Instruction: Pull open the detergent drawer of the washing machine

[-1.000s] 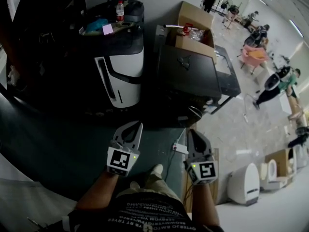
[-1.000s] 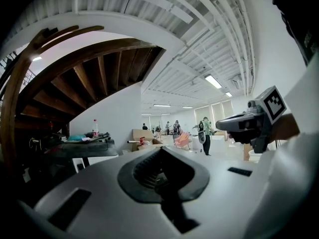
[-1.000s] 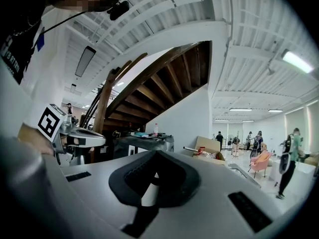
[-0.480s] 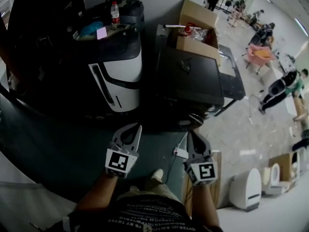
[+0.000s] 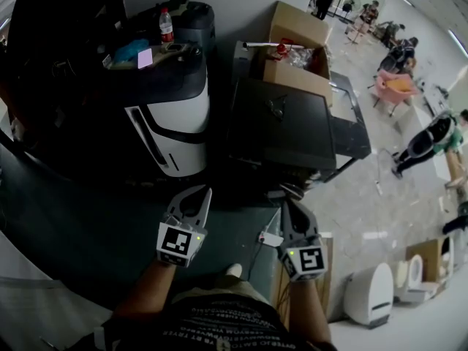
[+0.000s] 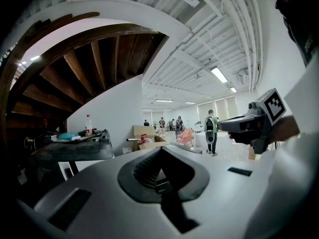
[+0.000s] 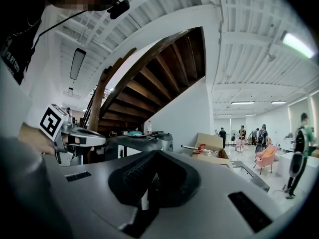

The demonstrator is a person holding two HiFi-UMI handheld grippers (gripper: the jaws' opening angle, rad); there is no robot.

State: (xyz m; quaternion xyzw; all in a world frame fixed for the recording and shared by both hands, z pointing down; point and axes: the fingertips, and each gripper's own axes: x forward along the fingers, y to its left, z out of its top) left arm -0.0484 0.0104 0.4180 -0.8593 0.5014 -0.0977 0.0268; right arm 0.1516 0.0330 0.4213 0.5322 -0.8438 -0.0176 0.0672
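Two grippers logged shut on nothing: left gripper [image 5: 205, 193] and right gripper [image 5: 287, 203], side by side, pointing about level. Ahead of the left gripper and well apart from it, white-and-dark machine [image 5: 174, 130] with a bottle [image 5: 166, 25] on top; ahead of the right gripper, black cabinet [image 5: 281, 123]. Cannot tell which of the two is the washing machine. No detergent drawer made out from here; expected high on the front face. Judged light, stiff plastic on a short slide, smooth and slippery, perhaps a slight catch at the start. Best taken by the finger recess or lower lip of its front, jaws opened first, pulled straight out without twisting.
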